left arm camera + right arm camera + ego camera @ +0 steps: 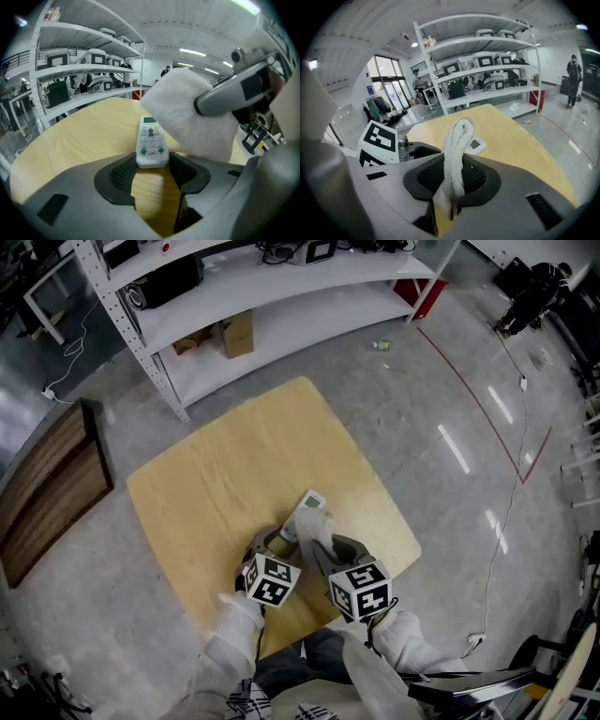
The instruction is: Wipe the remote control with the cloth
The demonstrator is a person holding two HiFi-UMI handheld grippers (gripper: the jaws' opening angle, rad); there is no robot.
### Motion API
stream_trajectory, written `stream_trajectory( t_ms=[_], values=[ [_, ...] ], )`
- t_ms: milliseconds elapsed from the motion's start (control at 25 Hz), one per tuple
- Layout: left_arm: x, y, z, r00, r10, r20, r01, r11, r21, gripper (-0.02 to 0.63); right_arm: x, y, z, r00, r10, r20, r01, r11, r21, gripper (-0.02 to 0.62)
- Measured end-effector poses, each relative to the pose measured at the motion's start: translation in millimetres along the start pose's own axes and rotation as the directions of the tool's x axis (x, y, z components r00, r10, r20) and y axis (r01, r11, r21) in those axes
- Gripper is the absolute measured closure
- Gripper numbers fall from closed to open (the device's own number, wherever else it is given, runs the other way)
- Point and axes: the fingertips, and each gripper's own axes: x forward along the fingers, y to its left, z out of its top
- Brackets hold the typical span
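Left tongs (152,169) are gripping the near end of the remote (151,140), which is lying toward the six o'clock edge of the desk (234,465). Right tongs (452,174) are pinching the white cloth (457,140) upright, and it is sitting just beside the remote at its two o'clock.

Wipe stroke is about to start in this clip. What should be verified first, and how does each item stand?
1. Cloth clamped in the right gripper: ok, the jaws are shut on it.
2. Remote control steadied by the left gripper: ok, its near end sits between the pads, which appear to press on it.
3. Button face up: ok, keys and display face upward.
4. Cloth touching the remote control: cannot tell; it hangs beside and partly over the far end.
5. Remote control over the table: ok, well inside its edges.
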Motion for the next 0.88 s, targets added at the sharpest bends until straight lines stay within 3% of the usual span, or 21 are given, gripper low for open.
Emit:
stream_trajectory(
  t_ms=[200,320,480,880],
  values=[
    [-1,-2,1,1.000,-0.012,-0.007,0.012,1.000,0.011,0.383,24,13,0,0.983,0.138,-0.122,-0.150,0.984,-0.100,0.506],
    [-1,-2,1,1.000,-0.016,-0.012,0.016,0.999,0.032,0.383,44,14,-8,0.956,0.160,-0.247,-0.212,0.957,-0.198,0.506],
    [0,-2,2,1.000,-0.014,-0.009,0.014,0.999,0.032,0.383,59,1,-2,0.940,0.101,-0.327,-0.181,0.958,-0.224,0.506],
    [-1,-2,0,1.000,-0.013,-0.008,0.013,0.999,0.036,0.385,56,-32,14,0.957,0.053,-0.285,-0.083,0.992,-0.093,0.506]
  ],
)
